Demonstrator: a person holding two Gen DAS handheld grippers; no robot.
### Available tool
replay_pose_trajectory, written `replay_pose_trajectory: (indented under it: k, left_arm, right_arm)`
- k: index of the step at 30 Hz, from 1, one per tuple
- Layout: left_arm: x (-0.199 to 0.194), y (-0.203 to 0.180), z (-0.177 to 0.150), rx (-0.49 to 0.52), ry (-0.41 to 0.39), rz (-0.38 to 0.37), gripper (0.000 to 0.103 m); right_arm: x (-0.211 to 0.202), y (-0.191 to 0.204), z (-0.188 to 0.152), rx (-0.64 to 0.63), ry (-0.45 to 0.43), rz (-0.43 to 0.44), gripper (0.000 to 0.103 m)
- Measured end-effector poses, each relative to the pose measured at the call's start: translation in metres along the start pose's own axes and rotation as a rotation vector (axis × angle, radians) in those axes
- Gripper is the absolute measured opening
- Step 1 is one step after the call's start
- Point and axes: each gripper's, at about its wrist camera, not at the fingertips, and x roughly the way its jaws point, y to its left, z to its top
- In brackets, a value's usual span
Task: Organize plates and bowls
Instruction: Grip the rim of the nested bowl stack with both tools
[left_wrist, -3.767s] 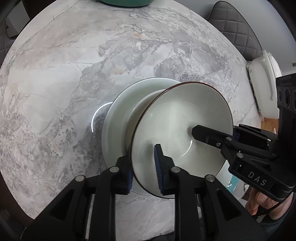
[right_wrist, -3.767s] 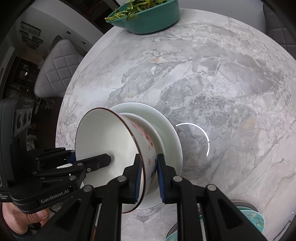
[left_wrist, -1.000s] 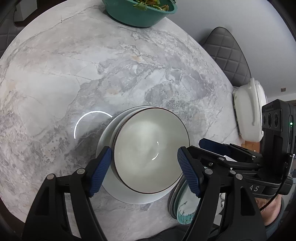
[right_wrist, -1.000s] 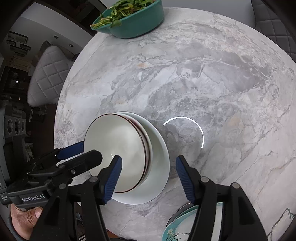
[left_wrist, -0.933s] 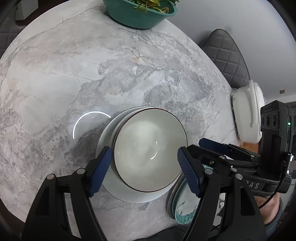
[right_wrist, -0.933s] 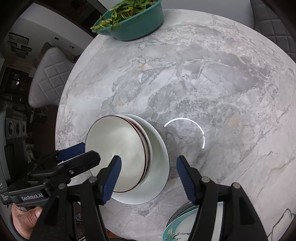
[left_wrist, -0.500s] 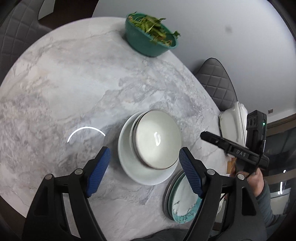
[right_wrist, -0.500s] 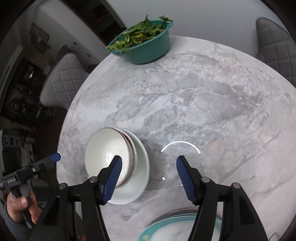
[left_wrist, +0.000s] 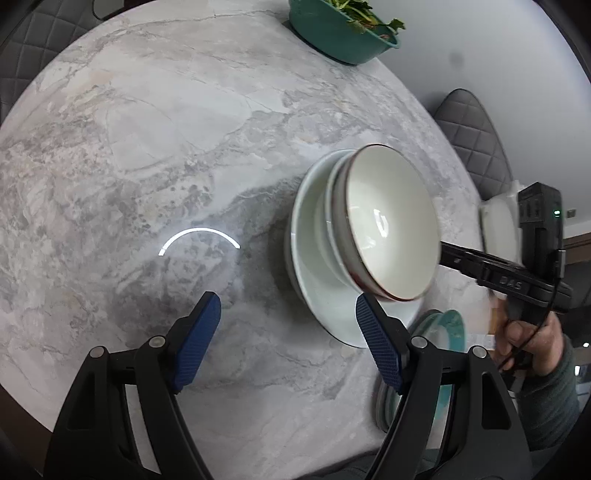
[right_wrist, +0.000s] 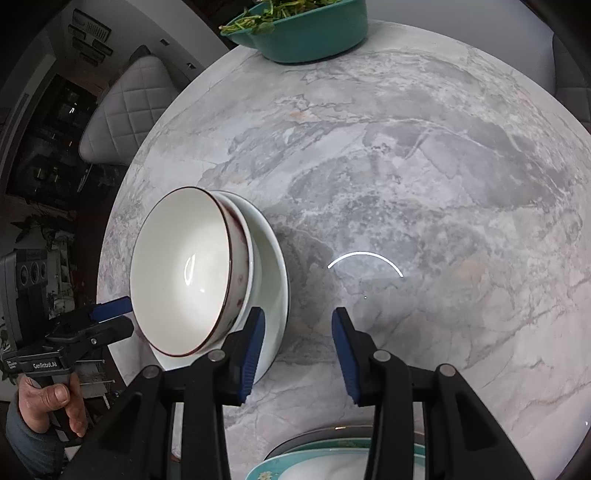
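Table (left_wrist: 155, 122): marble, fills both views. White plate (right_wrist: 275, 280), left of centre in the right view, carries the nested bowls (right_wrist: 184, 273); that stack looks finished. Bowls are round, no long axis; mouths face up, sitting level on the plate. Teal plates (right_wrist: 332, 463) at the bottom edge lie flat, apparently still to sort. My left claw (left_wrist: 288, 343) stands wide, nothing between the pads. My right claw (right_wrist: 297, 350) is closing, narrower, with only bare table in the gap.
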Motion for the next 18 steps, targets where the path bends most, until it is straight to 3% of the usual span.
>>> replay_pose_trajectory:
  k: [10,13,18]
  left_arm:
    - [0.041,0.007,0.016,0.009,0.009,0.123,0.074]
    - [0.052,0.005,0.02,0.014,0.007,0.127,0.073]
    - [0.064,0.001,0.027,0.024,-0.007,0.095,0.044]
  right_arm:
    - [0.025,0.003,0.009,-0.07,0.023,-0.028,0.04]
    - [0.033,0.009,0.01,-0.118,0.015,-0.04,0.031]
    - [0.042,0.009,0.009,-0.1,0.013,-0.017,0.029]
